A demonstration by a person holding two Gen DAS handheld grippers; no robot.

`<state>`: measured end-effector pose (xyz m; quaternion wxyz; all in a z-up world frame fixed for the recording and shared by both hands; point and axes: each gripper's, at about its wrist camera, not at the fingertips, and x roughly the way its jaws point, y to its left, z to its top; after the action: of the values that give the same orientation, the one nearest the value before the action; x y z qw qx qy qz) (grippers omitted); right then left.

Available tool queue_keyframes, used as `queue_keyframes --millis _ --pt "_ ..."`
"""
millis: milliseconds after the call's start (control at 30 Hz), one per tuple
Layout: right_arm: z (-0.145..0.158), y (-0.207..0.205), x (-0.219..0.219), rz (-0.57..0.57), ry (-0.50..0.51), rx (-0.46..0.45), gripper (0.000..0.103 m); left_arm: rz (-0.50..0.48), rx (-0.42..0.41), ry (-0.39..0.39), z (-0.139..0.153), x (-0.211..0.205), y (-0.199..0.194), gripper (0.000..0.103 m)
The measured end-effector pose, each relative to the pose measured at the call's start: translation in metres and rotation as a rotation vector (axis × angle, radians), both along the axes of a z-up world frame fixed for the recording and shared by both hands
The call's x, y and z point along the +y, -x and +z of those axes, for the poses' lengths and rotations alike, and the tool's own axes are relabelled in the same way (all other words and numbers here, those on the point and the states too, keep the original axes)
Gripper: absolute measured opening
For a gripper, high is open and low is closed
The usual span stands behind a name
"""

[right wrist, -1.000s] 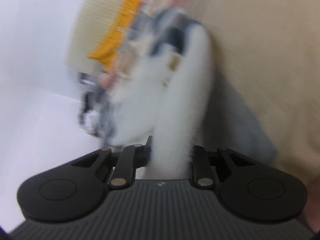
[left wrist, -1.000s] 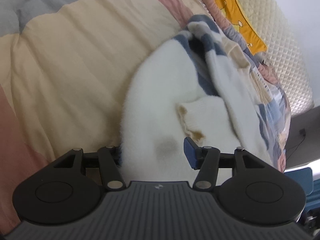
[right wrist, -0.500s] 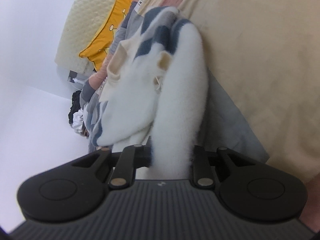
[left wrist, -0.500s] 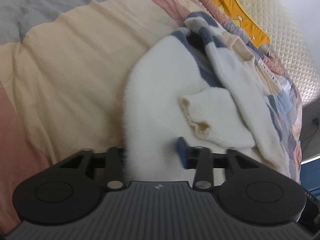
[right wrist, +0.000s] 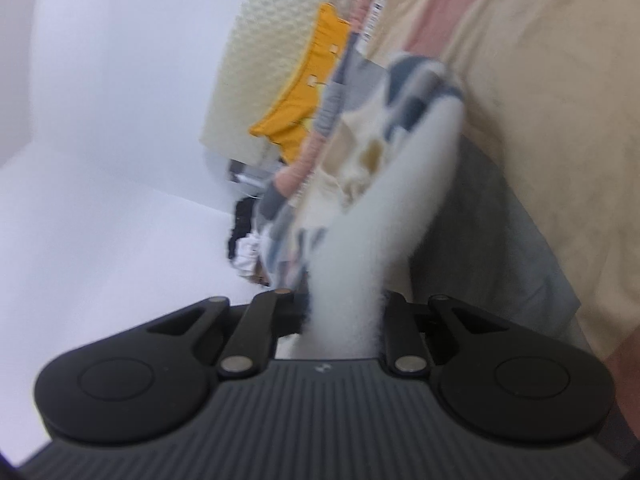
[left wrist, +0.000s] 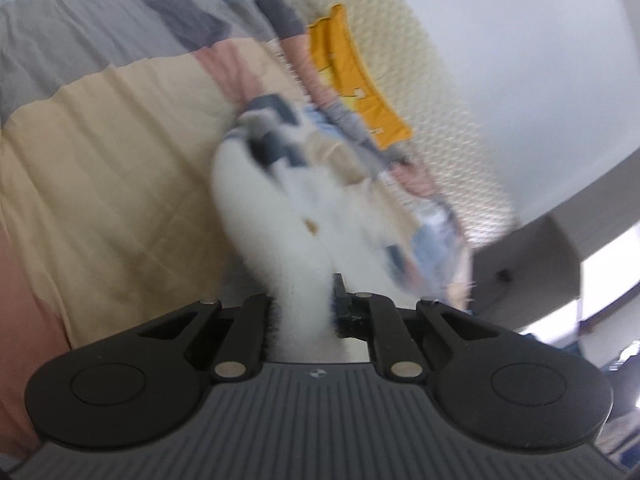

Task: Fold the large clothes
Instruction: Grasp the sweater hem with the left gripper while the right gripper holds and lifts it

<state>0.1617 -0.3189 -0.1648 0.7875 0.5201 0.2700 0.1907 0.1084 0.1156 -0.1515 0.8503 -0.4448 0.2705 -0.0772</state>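
Left wrist view looks across a bed spread with a quilted duvet in broad cream, pink and grey patches [left wrist: 100, 152]; beyond it lies a cream waffle-textured pillow [left wrist: 424, 80] with an orange-yellow cushion [left wrist: 352, 80] against it, and a plain pale wall behind; a grey piece of furniture [left wrist: 532, 264] stands at the right edge with bright light past it. On the duvet lies the fluffy white garment with dark blue and cream blocks at its far end [left wrist: 280, 208]; a bunched strip of its white fleece runs into the left gripper [left wrist: 304, 312], whose fingers are closing on it, pads pressing the cloth. From the right wrist the same garment [right wrist: 400, 200] stretches away from the right gripper [right wrist: 344, 320]; its fingers are closing too, nearly together, pinching a thick fold of the white fleece. A grey band of the duvet [right wrist: 500, 220] shows beside it, and a dark heap with white fabric [right wrist: 244, 240] sits on the pale floor past the bed's edge; what it is I cannot tell. Both views are smeared with blur; the garment's shape and sleeves are hard to make out, and the fingertips are buried in fleece.
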Motion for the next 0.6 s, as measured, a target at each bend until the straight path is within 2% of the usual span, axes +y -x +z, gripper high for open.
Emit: queue_keyframes --millis 67,233,400,533,600 --pt "0.017 0.005 0.0 0.006 0.0 -0.032 0.018 -0.018 -0.032 0.05 0.014 0.008 0.011 0.012" --pt "0.071 0.017 -0.003 0.055 0.006 -0.123 0.018 -0.031 -0.119 0.113 0.062 0.023 0.036 0.012" --pt "0.12 0.043 -0.014 0.123 0.046 -0.239 0.018 -0.073 -0.225 0.147 0.103 0.034 0.077 0.012" --pt "0.131 0.061 -0.029 0.199 -0.014 -0.267 0.018 -0.083 -0.302 0.217 0.109 0.037 0.125 0.012" --pt "0.136 0.074 -0.033 0.225 0.0 -0.284 0.018 -0.066 -0.333 0.239 0.102 0.036 0.152 0.012"
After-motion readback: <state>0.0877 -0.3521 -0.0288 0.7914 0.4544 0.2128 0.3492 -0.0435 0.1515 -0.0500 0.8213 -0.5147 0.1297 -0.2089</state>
